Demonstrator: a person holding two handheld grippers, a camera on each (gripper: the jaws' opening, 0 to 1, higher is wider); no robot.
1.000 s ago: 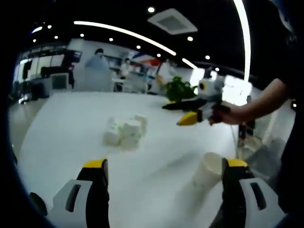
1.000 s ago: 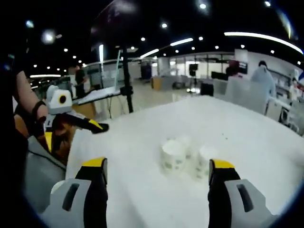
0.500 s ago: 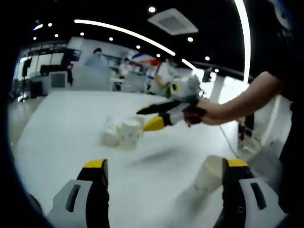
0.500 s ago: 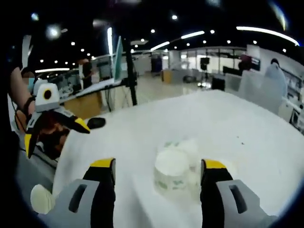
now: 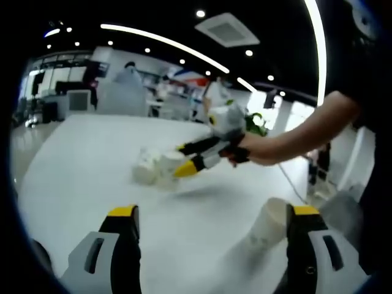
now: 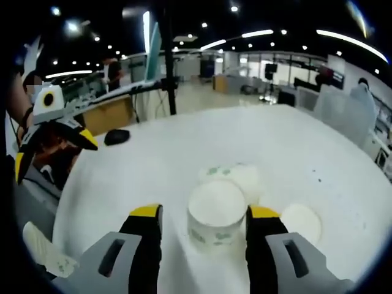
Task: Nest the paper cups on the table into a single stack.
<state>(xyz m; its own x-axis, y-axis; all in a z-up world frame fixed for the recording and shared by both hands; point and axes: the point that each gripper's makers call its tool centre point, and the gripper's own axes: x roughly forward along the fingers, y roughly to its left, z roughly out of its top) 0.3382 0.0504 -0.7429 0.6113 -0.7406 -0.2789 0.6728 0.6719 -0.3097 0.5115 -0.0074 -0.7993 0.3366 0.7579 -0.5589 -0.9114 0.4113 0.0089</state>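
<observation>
Jaws of the right gripper straddle an upturned white paper cup, spread; thin, crushable walls need gentle mid-wall squeezing.

Around the white desk spreads an open office with a dark ceiling, long light strips overhead and a potted plant beyond its far edge.
</observation>
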